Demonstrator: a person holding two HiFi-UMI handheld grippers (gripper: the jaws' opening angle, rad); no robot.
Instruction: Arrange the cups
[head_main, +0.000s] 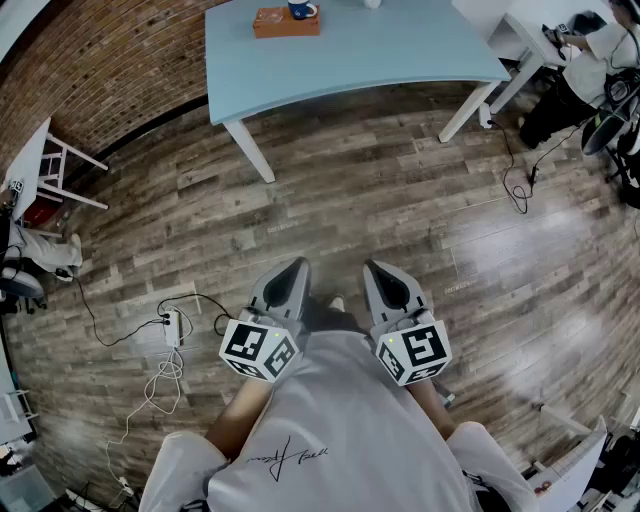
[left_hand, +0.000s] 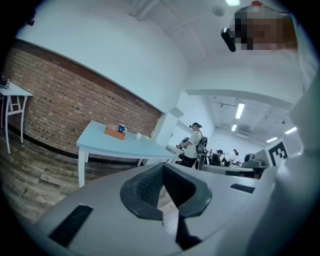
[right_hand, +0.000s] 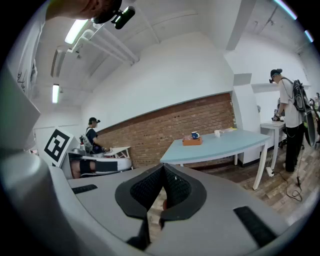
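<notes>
- Barely started: both the left hand-held gripper (head_main: 290, 272) and the right hand-held gripper (head_main: 380, 272) are closed and empty, held near the person's body.
- At 12 o'clock the blue cup (head_main: 302, 10) sits on a tray (head_main: 286, 24) on the far surface (head_main: 380, 50), well apart from both.
- Near the tray stands a white cup (right_hand: 217, 133); all the arranging looks left to do.

table (head_main: 400, 55): top centre | blue cup (head_main: 302, 9) on orange tray (head_main: 286, 23): top edge | left gripper (head_main: 287, 283), right gripper (head_main: 388, 283): lower centre, side by side, above wood floor (head_main: 350, 200)
</notes>
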